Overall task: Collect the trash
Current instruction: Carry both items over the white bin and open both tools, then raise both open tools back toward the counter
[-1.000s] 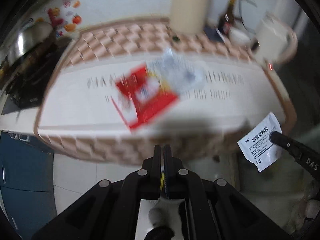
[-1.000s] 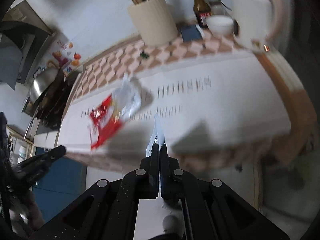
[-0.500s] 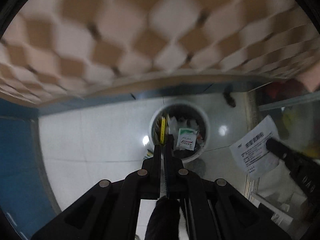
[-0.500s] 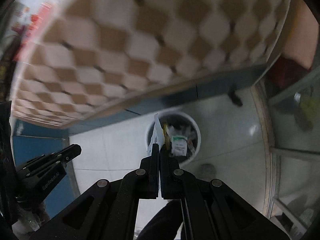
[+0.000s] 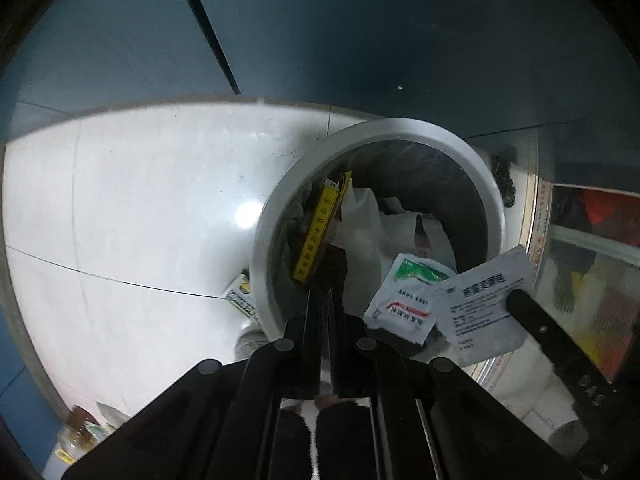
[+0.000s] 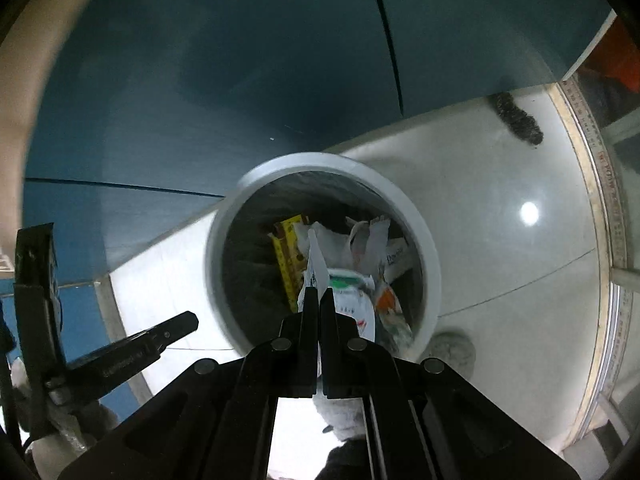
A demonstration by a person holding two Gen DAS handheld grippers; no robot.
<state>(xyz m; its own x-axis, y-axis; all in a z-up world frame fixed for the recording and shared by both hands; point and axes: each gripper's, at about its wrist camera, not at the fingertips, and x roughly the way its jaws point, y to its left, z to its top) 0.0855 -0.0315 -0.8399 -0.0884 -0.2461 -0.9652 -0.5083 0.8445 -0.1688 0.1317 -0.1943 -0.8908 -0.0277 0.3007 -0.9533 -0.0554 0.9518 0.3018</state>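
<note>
A round white trash bin (image 5: 276,216) stands on the floor, holding wrappers, a yellow box (image 5: 320,228) and a green and white sachet (image 5: 408,296). My left gripper (image 5: 326,300) hangs over the bin's near rim, shut, with nothing visible between its fingers. My right gripper (image 6: 318,300) is shut on a white printed sachet (image 6: 316,268), held edge-on over the bin (image 6: 428,264). In the left wrist view the same sachet (image 5: 480,312) shows flat, pinched by the right gripper's finger (image 5: 532,320) at the bin's right edge.
Blue cabinet fronts (image 5: 360,32) rise just behind the bin. White tiled floor (image 5: 140,208) lies to the left. A small packet (image 5: 240,296) lies on the floor against the bin. A dark scrubber (image 6: 516,116) lies by the cabinet's foot.
Both grippers have swung down from the tabletop, past the table's edge, to just above the bin. The right gripper still holds the white sachet.
</note>
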